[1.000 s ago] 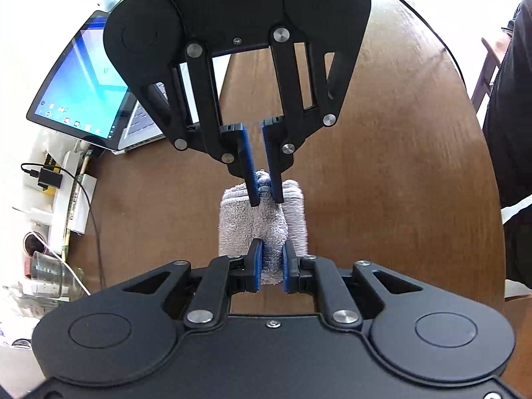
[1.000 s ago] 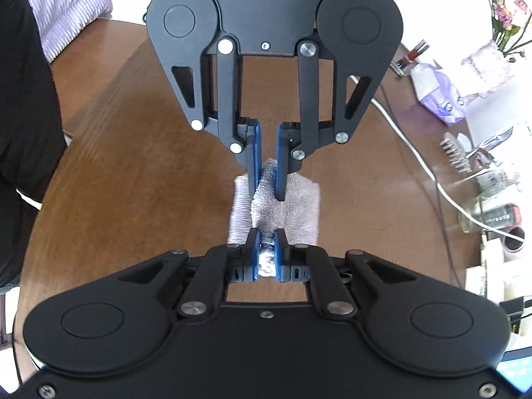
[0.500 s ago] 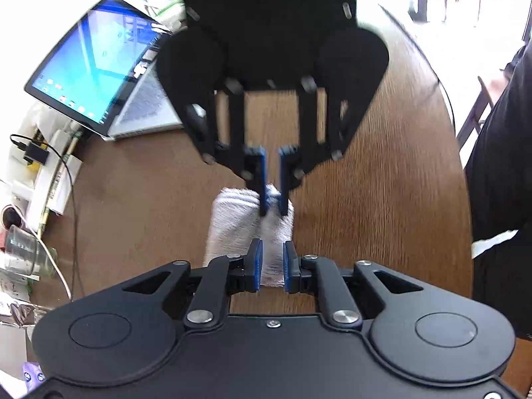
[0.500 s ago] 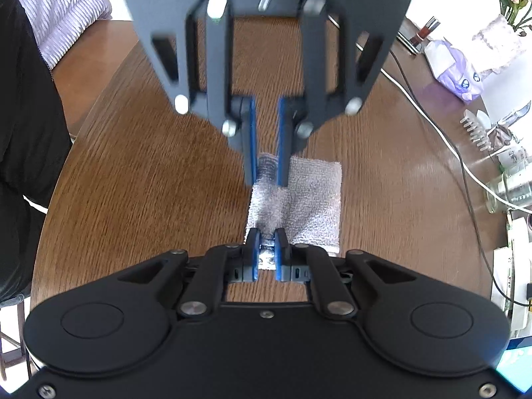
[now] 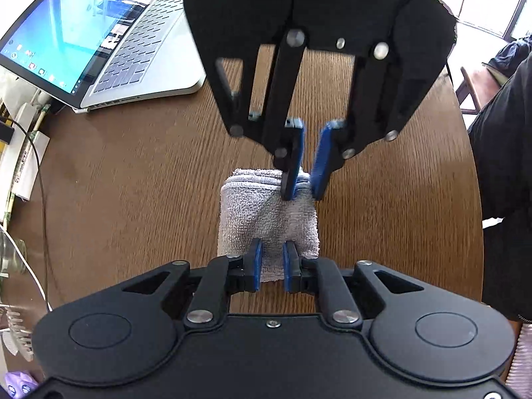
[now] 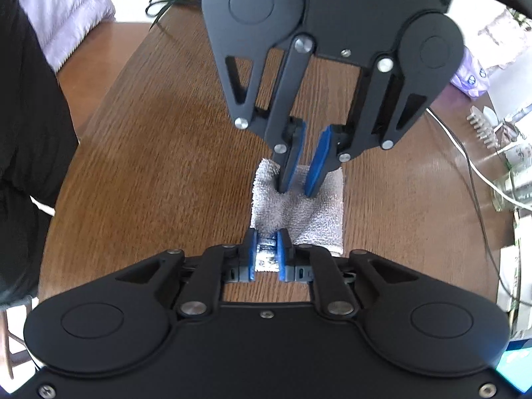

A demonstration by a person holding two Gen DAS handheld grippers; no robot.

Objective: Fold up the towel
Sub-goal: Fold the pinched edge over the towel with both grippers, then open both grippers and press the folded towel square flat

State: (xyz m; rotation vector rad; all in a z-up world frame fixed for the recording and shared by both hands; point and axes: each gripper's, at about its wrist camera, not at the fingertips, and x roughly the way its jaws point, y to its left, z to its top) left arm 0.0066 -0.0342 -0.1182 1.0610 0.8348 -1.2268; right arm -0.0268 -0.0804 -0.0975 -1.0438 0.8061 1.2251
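Observation:
A small grey towel, folded into a narrow rectangle, lies on the brown wooden table. My left gripper is at its near end, jaws slightly parted around the towel's edge. My right gripper faces it from the far end, its blue pads straddling the fold. In the right wrist view the towel lies flat, my right gripper has towel cloth between its pads, and the left gripper stands opposite with a small gap.
An open laptop sits at the far left of the table. Cables, a glass and small clutter line the table's edge. A person in dark clothes stands beside the table. A lilac garment lies beyond it.
Both grippers have lowered the towel onto the table and their jaws have parted a little. The towel now lies flatter than a second ago.

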